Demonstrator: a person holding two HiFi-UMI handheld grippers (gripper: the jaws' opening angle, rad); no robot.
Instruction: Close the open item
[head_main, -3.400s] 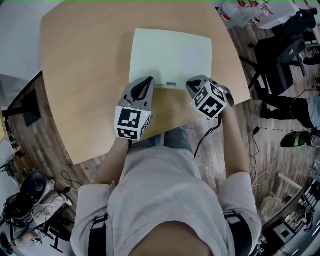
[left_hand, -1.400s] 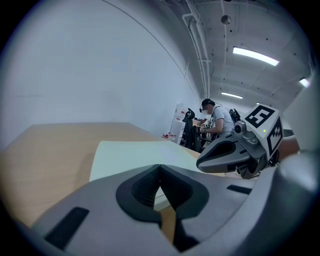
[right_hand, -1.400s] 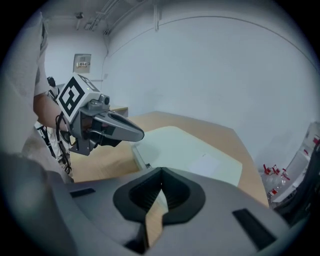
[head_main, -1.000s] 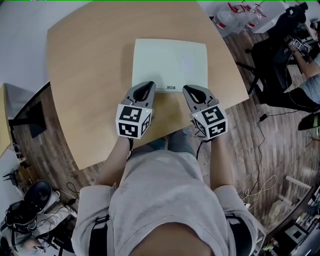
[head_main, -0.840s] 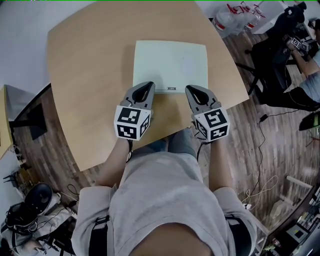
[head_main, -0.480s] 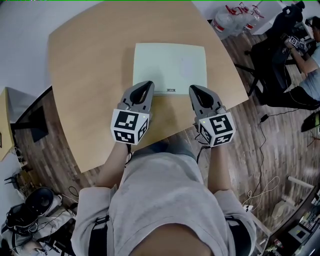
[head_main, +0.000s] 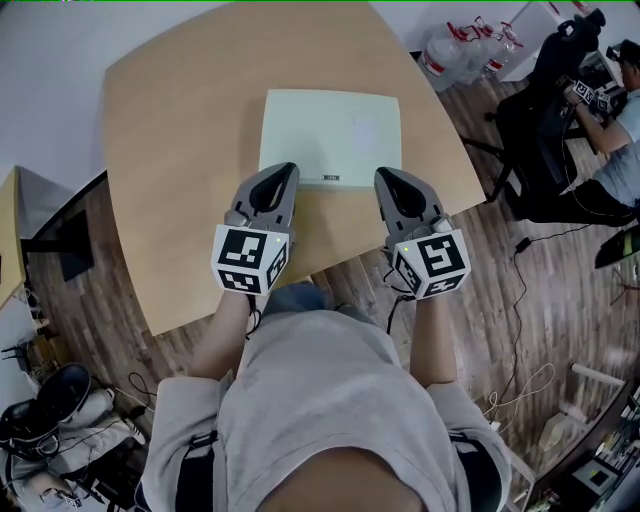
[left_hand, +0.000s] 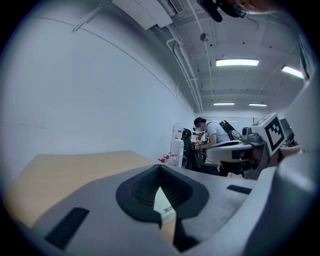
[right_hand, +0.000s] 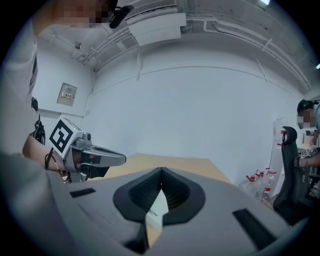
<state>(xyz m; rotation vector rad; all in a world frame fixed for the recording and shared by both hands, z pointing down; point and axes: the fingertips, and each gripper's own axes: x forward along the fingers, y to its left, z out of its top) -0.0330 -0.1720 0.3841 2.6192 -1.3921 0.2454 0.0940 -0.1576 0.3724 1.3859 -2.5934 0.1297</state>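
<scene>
nearest me, my left gripper (head_main: 286, 170) and right gripper (head_main: 384, 174) hover with jaws pinched together on nothing, tips at the near edge of the laptop (head_main: 330, 130). it lies flat, lid down, on the table (head_main: 170, 120); i judge it stiff, smooth and slippery, best pressed at the lid's front edge.

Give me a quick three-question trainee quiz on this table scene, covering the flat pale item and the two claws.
1. True or false: the pale green flat rectangular device on the light wooden table lies shut.
2. Which claw is clamped on it? A: left claw. B: right claw. C: neither, both are shut on nothing.
3. Fill in: both claws are at the device's ___ edge (front or back, as the person sees it).
Key: 1 true; 2 C; 3 front.
</scene>
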